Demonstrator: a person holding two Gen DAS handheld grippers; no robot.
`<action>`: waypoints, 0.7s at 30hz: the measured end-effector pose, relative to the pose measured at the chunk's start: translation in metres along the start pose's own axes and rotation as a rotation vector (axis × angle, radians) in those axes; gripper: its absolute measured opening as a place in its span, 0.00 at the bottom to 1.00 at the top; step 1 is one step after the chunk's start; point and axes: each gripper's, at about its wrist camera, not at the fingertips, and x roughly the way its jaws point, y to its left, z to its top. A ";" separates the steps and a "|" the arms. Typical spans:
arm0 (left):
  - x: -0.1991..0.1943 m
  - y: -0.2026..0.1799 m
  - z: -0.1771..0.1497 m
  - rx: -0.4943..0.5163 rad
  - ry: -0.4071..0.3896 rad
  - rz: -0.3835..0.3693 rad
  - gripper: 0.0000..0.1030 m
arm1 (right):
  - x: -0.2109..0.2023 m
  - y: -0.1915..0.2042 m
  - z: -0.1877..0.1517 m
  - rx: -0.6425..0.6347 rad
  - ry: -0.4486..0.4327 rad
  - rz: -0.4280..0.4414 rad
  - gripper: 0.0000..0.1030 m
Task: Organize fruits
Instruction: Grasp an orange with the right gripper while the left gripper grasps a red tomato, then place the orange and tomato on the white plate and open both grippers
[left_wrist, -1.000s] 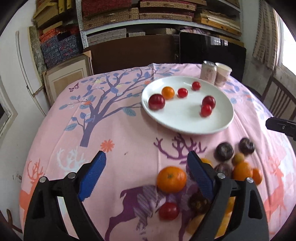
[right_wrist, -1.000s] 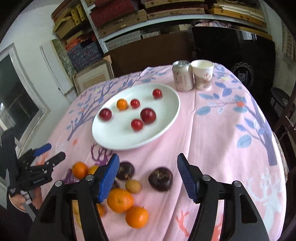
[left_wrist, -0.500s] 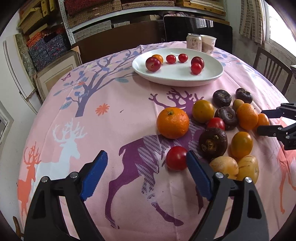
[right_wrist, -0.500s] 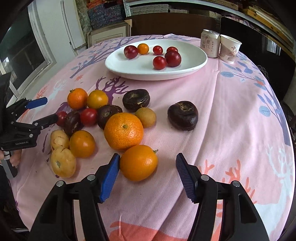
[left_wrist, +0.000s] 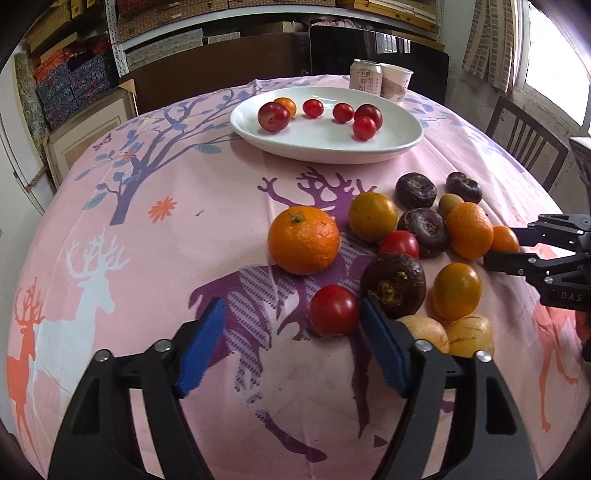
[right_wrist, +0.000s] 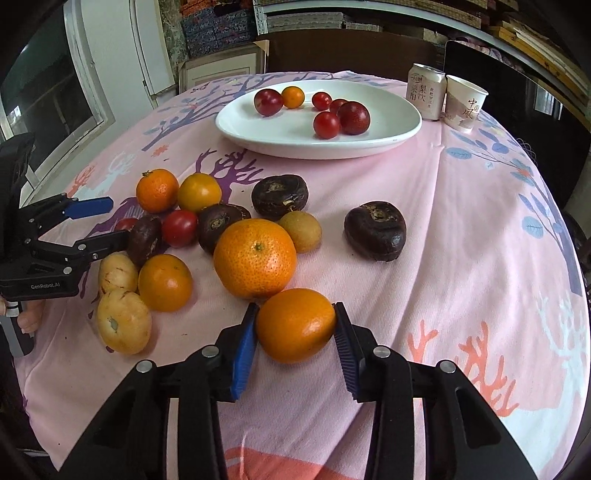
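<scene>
A small orange (right_wrist: 295, 325) is clasped between the closing jaws of the right gripper (right_wrist: 295, 341) at six o'clock on the counter (right_wrist: 461, 240). A red tomato (left_wrist: 334, 310) is flanked, touched only by the right pad, by the left gripper (left_wrist: 291, 343), jaws closing. The white plate (right_wrist: 388, 136) is seen at twelve o'clock.
</scene>
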 end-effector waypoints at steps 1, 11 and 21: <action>0.000 0.000 0.000 -0.011 0.011 -0.044 0.48 | -0.001 0.000 -0.001 0.003 -0.002 0.004 0.39; -0.012 -0.010 0.008 -0.004 -0.019 -0.033 0.25 | -0.034 -0.006 0.008 0.024 -0.110 -0.006 0.39; -0.037 0.000 0.088 -0.083 -0.181 -0.001 0.25 | -0.077 0.006 0.079 -0.028 -0.436 -0.074 0.39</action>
